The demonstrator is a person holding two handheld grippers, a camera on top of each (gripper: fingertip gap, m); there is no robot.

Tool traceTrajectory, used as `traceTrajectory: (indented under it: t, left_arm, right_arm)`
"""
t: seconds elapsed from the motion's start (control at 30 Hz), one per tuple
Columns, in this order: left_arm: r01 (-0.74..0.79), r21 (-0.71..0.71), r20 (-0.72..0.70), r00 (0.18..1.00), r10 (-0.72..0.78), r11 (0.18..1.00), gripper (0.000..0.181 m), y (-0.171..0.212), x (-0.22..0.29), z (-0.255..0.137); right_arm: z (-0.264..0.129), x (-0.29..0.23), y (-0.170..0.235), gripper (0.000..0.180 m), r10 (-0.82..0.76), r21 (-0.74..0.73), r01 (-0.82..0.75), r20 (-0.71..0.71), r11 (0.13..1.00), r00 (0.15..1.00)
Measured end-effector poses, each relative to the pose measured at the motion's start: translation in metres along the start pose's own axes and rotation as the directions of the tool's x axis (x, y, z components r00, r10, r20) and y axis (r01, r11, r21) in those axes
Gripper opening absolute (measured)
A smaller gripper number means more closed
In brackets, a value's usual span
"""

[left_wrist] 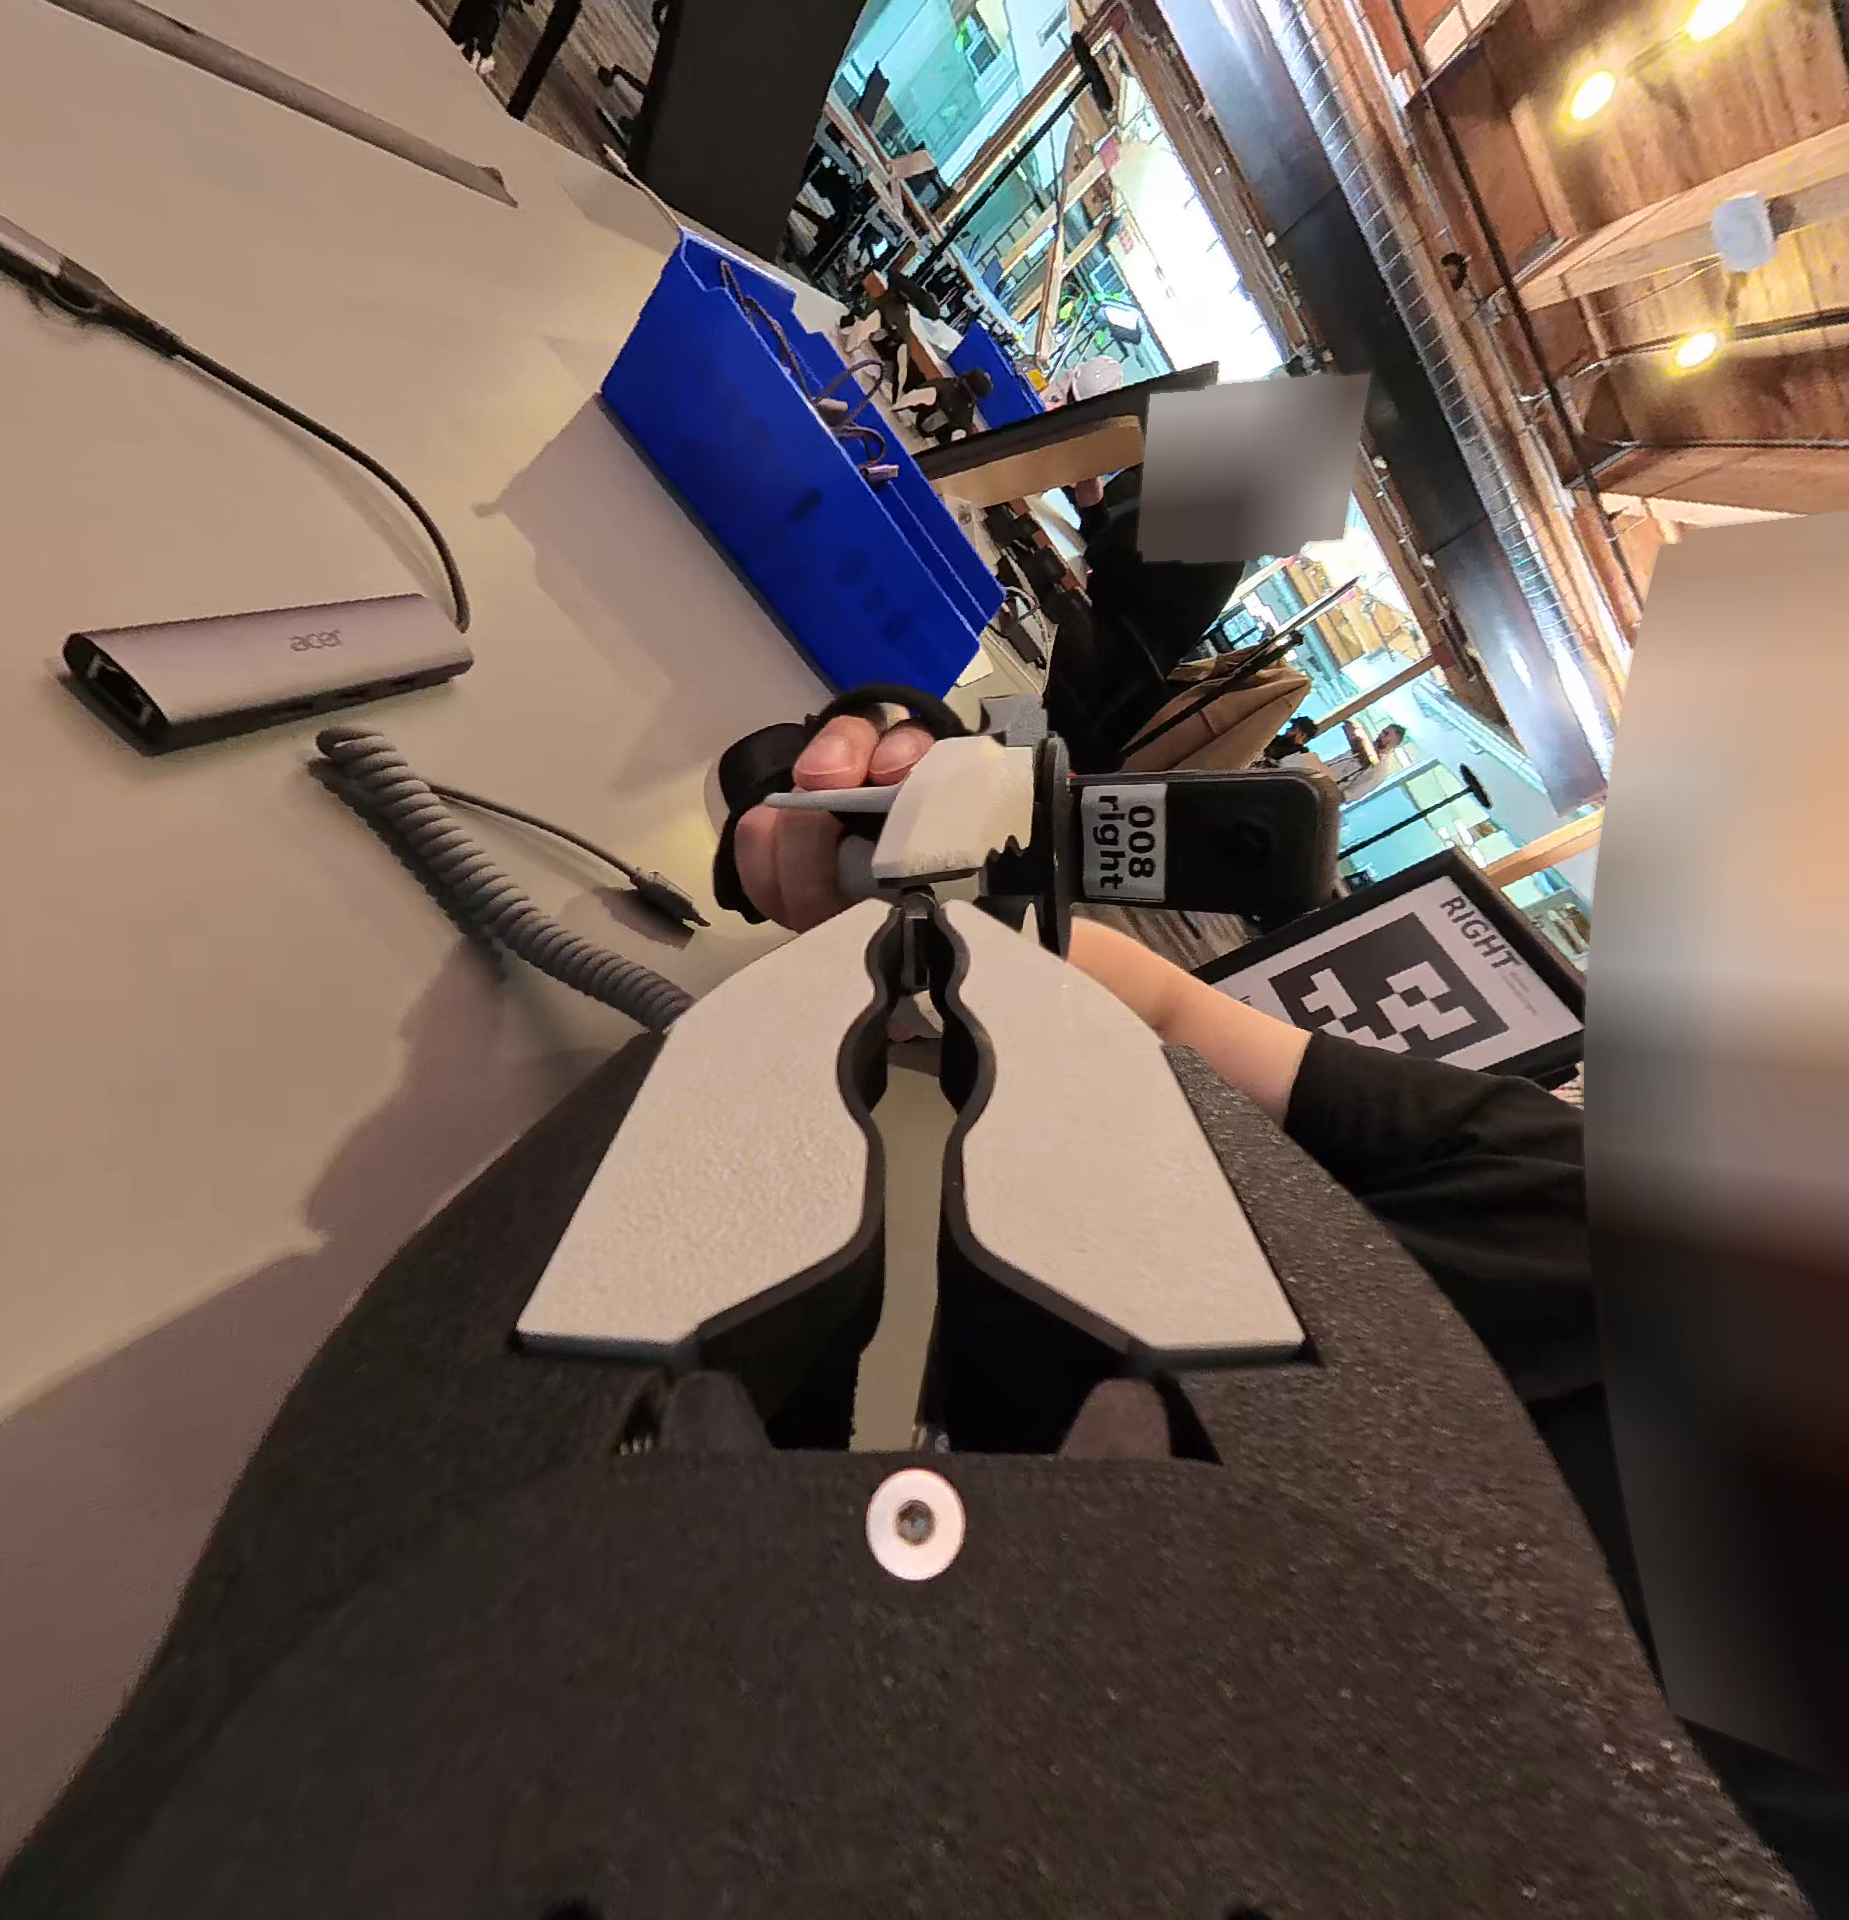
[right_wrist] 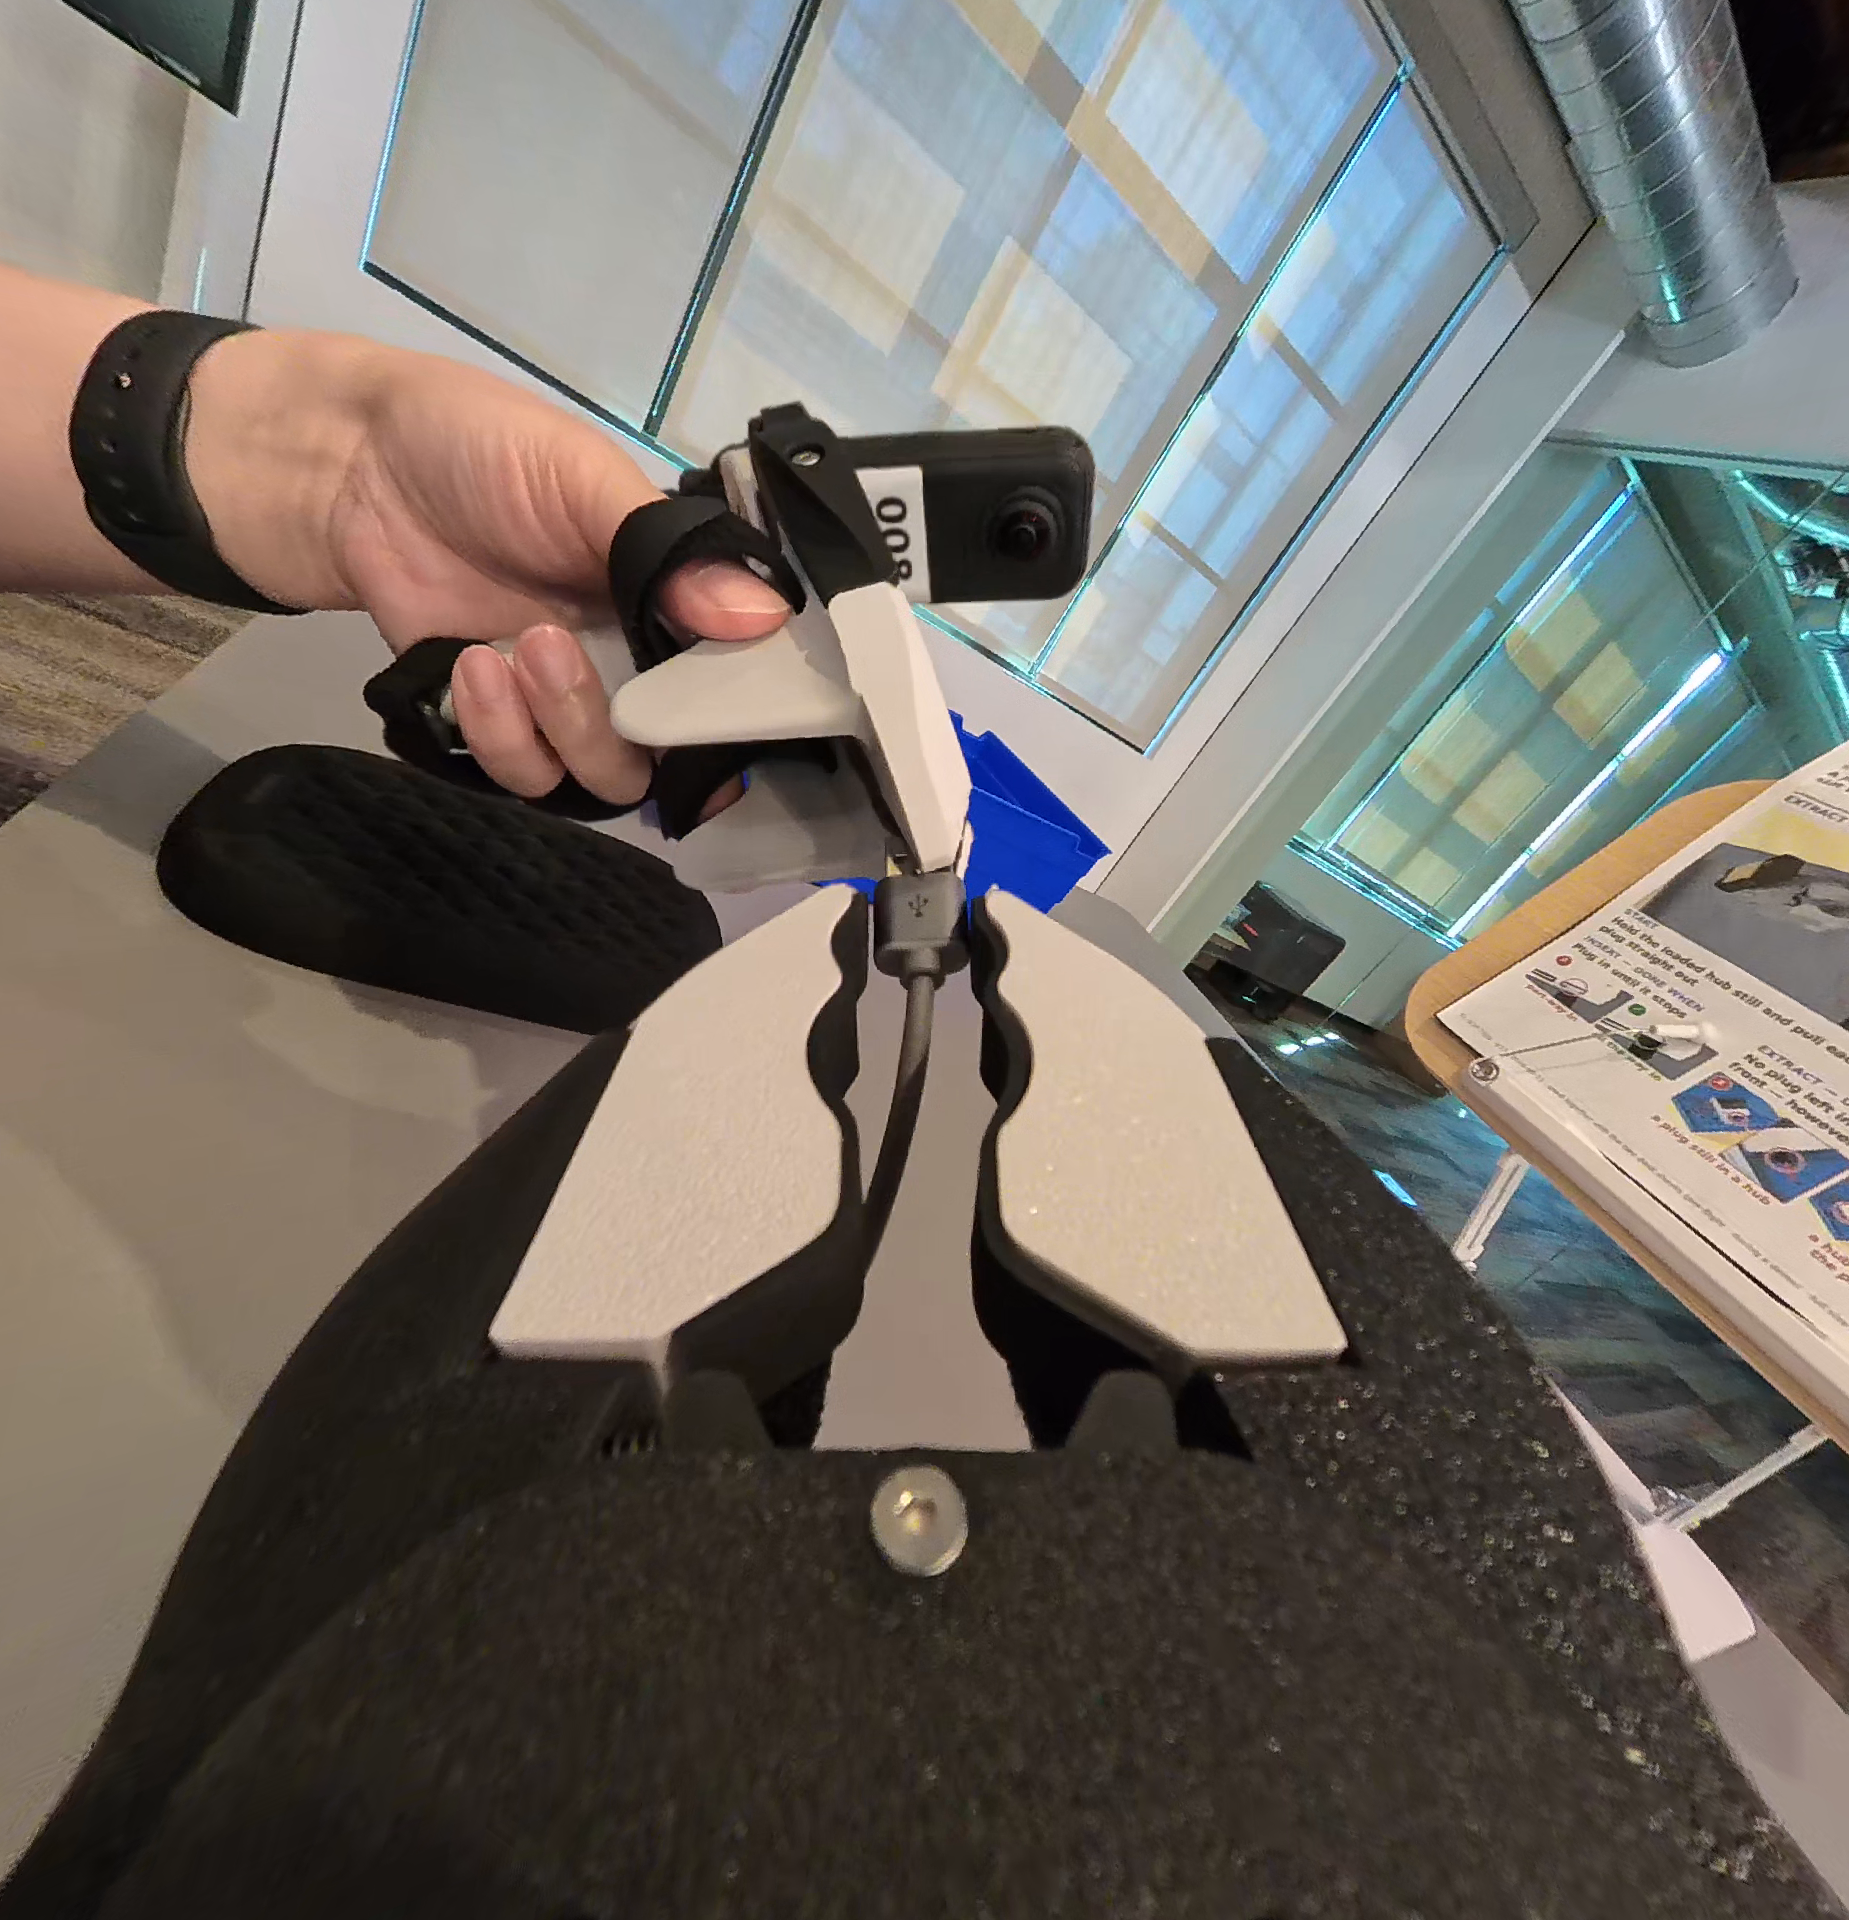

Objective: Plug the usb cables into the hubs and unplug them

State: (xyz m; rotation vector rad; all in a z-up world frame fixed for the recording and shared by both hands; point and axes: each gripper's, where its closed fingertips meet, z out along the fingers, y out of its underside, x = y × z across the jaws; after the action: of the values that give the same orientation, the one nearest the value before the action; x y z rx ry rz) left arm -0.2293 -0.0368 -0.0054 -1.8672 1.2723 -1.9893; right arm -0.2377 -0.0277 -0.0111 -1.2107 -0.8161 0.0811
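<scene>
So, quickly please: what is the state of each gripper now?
Left gripper: shut on a small dark part; what it is cannot be told.
Right gripper: shut on the dark grey USB plug of a cable.

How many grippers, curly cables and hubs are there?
Grippers: 2, left and right, both at one plug
Curly cables: 1
Hubs: 1 clear; a grey bar behind might be another
Total: 4
</scene>
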Motion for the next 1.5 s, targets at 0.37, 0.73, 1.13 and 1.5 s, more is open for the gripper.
traceTrajectory:
  t: [0.37,0.73,1.13,1.5]
  left_arm:
    - [0.019,0.009,-0.029,0.999,-0.019,1.000,0.004,-0.0011,0.0029,0.0026]
    - [0.038,0.001,-0.070,0.997,-0.038,0.999,0.004,0.0014,0.0070,0.0042]
    - [-0.017,0.002,-0.007,1.000,0.017,1.000,0.010,0.0008,0.0018,0.0024]
    - [-0.042,0.000,0.022,0.999,0.042,0.999,0.012,0.0021,0.0006,-0.0023]
  right_arm:
    - [-0.0029,0.0009,-0.0018,0.020,-0.051,0.017,0.051,-0.025,0.999,0.998]
    - [-0.0053,0.0003,-0.0037,0.017,-0.078,0.009,0.078,-0.025,0.997,0.997]
    - [-0.0040,-0.0009,0.0028,0.017,-0.091,-0.036,0.090,-0.021,0.995,0.996]
    - [-0.0025,-0.0025,0.0033,0.017,-0.093,-0.047,0.093,-0.016,0.995,0.995]
